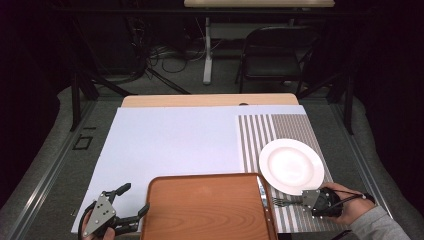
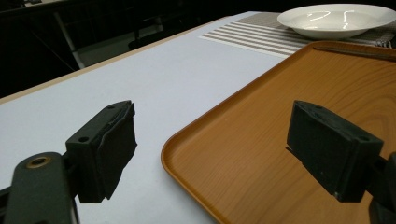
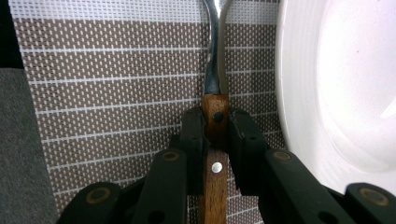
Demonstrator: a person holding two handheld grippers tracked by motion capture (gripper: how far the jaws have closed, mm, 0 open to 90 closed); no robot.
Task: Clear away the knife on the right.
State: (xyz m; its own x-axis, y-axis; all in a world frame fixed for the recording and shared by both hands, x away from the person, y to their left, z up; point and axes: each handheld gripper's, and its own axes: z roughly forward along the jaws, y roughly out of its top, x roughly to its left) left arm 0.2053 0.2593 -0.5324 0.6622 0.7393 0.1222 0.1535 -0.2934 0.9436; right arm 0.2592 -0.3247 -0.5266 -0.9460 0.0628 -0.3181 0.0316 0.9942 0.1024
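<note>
Your right hand-held gripper [image 3: 215,140] is clamped on the fork [image 3: 215,135] by its wooden handle, low over the striped mat [image 1: 280,131]. The plate [image 1: 291,166] sits just beside it, the tray [image 1: 207,207] edge and a knife [image 1: 262,192] near the tines. Your left hand-held gripper [image 2: 212,149] stands released, straddling the tray's near corner. The pale worktop [image 1: 170,142] to the tray's far side is bare.

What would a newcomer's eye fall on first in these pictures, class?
The bright white plate on the striped placemat at the table's right stands out first. Next comes the big brown wooden tray at the near edge. Beside the plate, the right tool is clamped on a wooden-handled fork.
</note>
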